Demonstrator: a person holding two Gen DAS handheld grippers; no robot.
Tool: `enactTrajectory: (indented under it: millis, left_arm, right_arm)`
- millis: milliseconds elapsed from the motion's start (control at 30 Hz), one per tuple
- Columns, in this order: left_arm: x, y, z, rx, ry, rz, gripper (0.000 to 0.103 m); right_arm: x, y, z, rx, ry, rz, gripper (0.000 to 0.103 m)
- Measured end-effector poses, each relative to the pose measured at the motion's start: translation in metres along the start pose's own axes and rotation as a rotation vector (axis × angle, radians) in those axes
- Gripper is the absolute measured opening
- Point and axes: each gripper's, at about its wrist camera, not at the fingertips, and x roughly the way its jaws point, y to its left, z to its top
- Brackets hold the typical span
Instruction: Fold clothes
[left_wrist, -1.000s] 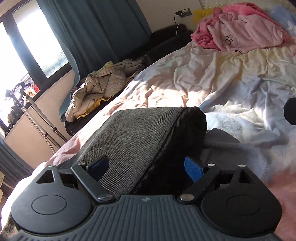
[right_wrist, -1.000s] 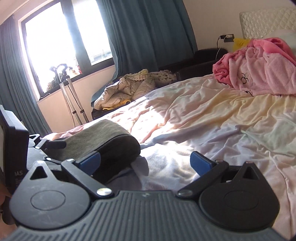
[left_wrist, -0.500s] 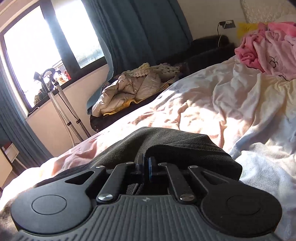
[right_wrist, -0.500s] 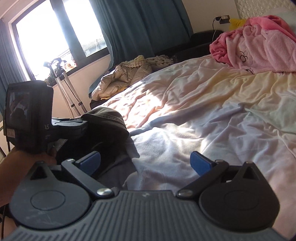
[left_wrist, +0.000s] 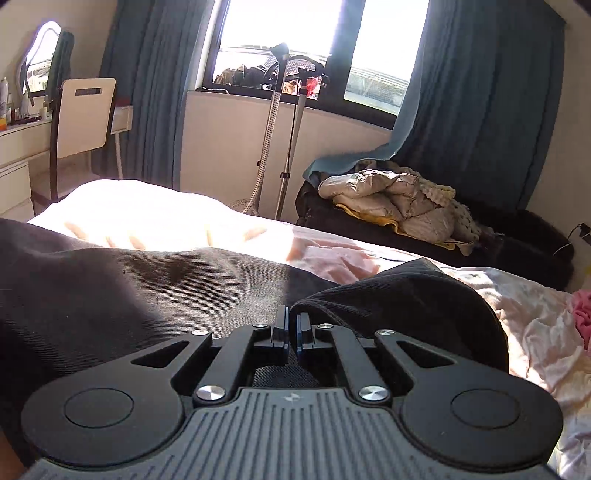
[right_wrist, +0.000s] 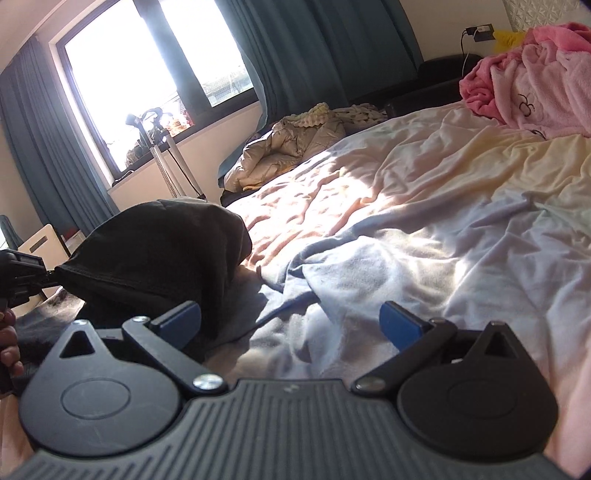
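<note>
Your left gripper (left_wrist: 291, 328) is clenched on a hem of the dark garment (left_wrist: 147, 288), which lies on the bed (right_wrist: 424, 206) at its window-side corner with the pinched part lifted into a hump; your right gripper (right_wrist: 290, 319) is released and holds nothing, just beside that hump. The fold is judged mid-way: carry the pinched hem across the garment and lay it flat. Keep clear of the bed edge near the window; open sheet lies toward the pink blanket (right_wrist: 535, 74)
</note>
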Motion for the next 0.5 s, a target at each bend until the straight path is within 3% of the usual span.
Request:
enactTrajectory:
  millis: [133, 200, 267, 300, 400, 500]
  left_arm:
    - [0.004, 0.048, -0.024, -0.098, 0.058, -0.02, 0.005]
    - [0.006, 0.057, -0.026, -0.148, 0.079, -0.039, 0.005]
    - [0.007, 0.056, -0.027, -0.137, 0.071, -0.047, 0.005]
    - [0.007, 0.055, -0.028, -0.122, 0.064, -0.05, 0.005]
    - [0.007, 0.052, -0.03, -0.076, 0.042, -0.057, 0.005]
    - [0.011, 0.049, -0.034, -0.032, 0.02, -0.062, 0.006]
  right_arm:
    - [-0.001, 0.014, -0.006, 0.002, 0.008, 0.119, 0.103]
    - [0.003, 0.018, -0.008, 0.042, 0.024, 0.196, 0.103]
    - [0.007, 0.022, -0.012, 0.077, 0.035, 0.25, 0.103]
    - [0.01, 0.03, -0.014, 0.042, 0.037, 0.247, 0.103]
    - [0.027, 0.067, -0.02, -0.228, 0.046, 0.144, 0.103]
    - [0.054, 0.095, -0.025, -0.324, 0.08, 0.135, 0.103]
